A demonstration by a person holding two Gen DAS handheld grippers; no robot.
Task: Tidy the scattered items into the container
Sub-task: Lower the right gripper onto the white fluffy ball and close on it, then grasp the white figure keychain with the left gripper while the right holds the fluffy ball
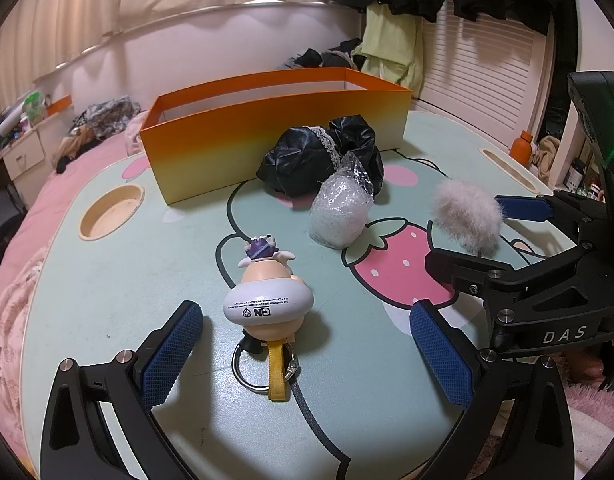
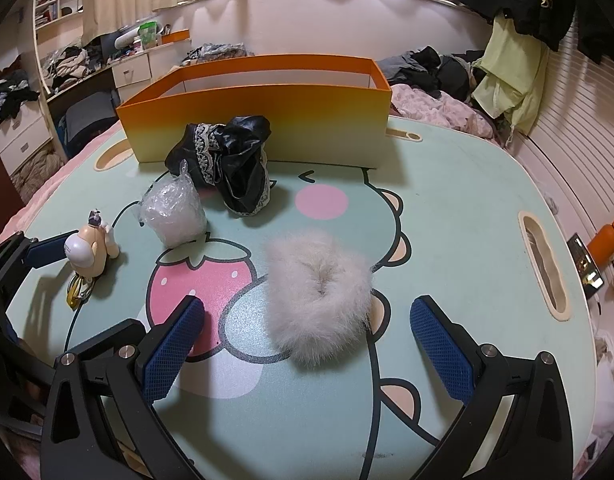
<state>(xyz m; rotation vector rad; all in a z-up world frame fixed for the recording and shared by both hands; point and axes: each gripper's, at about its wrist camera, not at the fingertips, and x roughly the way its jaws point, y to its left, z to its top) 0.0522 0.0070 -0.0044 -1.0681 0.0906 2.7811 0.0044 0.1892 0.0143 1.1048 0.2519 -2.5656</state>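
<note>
An orange box [image 1: 267, 136] [image 2: 251, 120] stands open at the back of the table. A cartoon figure keychain [image 1: 267, 300] [image 2: 89, 252] lies between the open fingers of my left gripper [image 1: 307, 328]. A fluffy white ring [image 2: 319, 296] [image 1: 465, 216] lies between the open fingers of my right gripper [image 2: 307, 320], which also shows in the left wrist view [image 1: 471, 232]. A clear plastic bag [image 1: 341, 212] [image 2: 173, 212] and a black lace-trimmed garment [image 1: 323, 156] [image 2: 231, 160] lie in front of the box.
The mint cartoon table [image 1: 107, 300] [image 2: 447, 220] has a round cup hole [image 1: 111, 210] at the left and a slot [image 2: 543, 264] at the right. Pink bedding [image 1: 11, 272] surrounds it. An orange bottle [image 2: 607, 240] stands off the right edge.
</note>
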